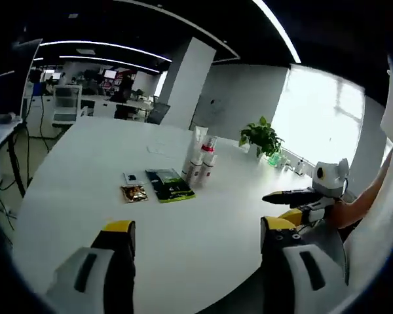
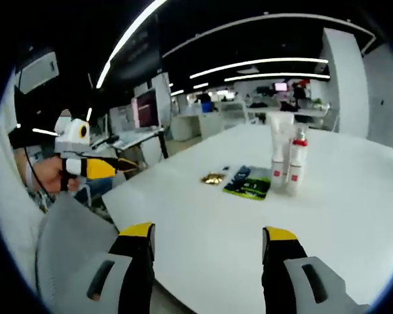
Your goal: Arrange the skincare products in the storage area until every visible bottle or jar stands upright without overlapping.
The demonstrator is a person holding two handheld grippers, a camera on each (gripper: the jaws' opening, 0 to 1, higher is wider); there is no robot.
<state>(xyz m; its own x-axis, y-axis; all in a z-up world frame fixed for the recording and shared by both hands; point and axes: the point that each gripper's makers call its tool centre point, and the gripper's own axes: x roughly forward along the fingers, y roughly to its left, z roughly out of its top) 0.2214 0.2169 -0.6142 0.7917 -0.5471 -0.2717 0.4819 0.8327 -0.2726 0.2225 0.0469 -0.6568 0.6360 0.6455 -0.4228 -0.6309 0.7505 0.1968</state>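
Observation:
A cluster of skincare bottles (image 1: 202, 159) stands upright mid-table: a tall white tube and two white bottles with red caps. The right gripper view has the same bottles (image 2: 287, 159) at right of centre. In front of them lie a flat green and black packet (image 1: 169, 185) (image 2: 248, 182) and a small gold packet (image 1: 133, 193) (image 2: 214, 177). My left gripper (image 1: 198, 230) is open over the near table edge, well short of them. My right gripper (image 2: 208, 235) is open too, with nothing between its fingers. Each gripper appears in the other's view, held in a hand: the right (image 1: 267, 196), the left (image 2: 132, 165).
The white table (image 1: 85, 170) is wide and bare around the items. A small white and blue card (image 1: 130, 177) lies beside the gold packet. A potted plant (image 1: 261, 137) stands at the far edge near the window. Office desks and chairs lie beyond.

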